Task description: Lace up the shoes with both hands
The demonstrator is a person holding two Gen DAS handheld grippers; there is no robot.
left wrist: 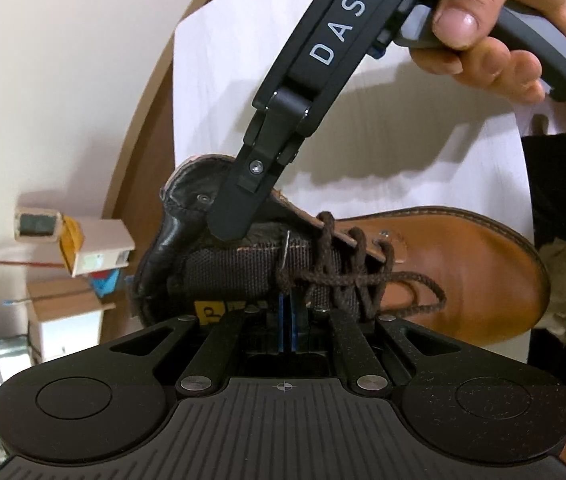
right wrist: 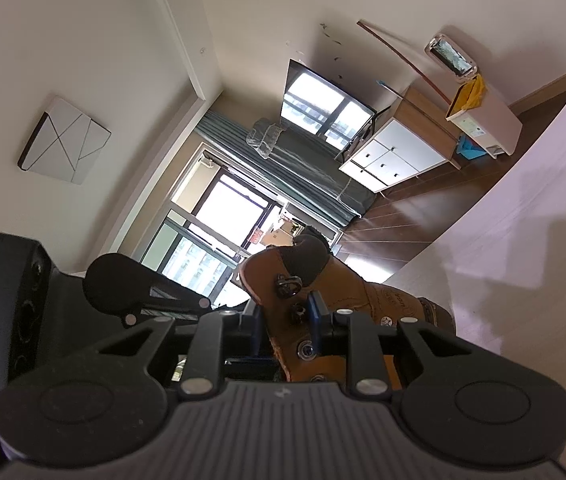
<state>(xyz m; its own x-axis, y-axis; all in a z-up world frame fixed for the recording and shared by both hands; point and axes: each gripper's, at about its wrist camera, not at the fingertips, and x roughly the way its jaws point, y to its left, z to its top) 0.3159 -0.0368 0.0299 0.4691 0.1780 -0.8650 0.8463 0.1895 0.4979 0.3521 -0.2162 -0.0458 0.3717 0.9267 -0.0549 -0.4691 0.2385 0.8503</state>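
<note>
White paper covers the table (left wrist: 423, 152), and on it lies the tan boot (left wrist: 463, 256), toe to the right in the left view. Left gripper (left wrist: 287, 300) is pinched tight on the brown lace (left wrist: 343, 276) just below the tongue (left wrist: 243, 264) — the aglet pokes up above the grip. Right gripper (right wrist: 285, 316) is clamped on the boot's eyelet flap (right wrist: 283, 320), steadying it. To do this well, I'd hold the flap firm and steer the tip squarely at the next free eyelet (right wrist: 287, 283) — a slack pull may loosen the crossings already made.
</note>
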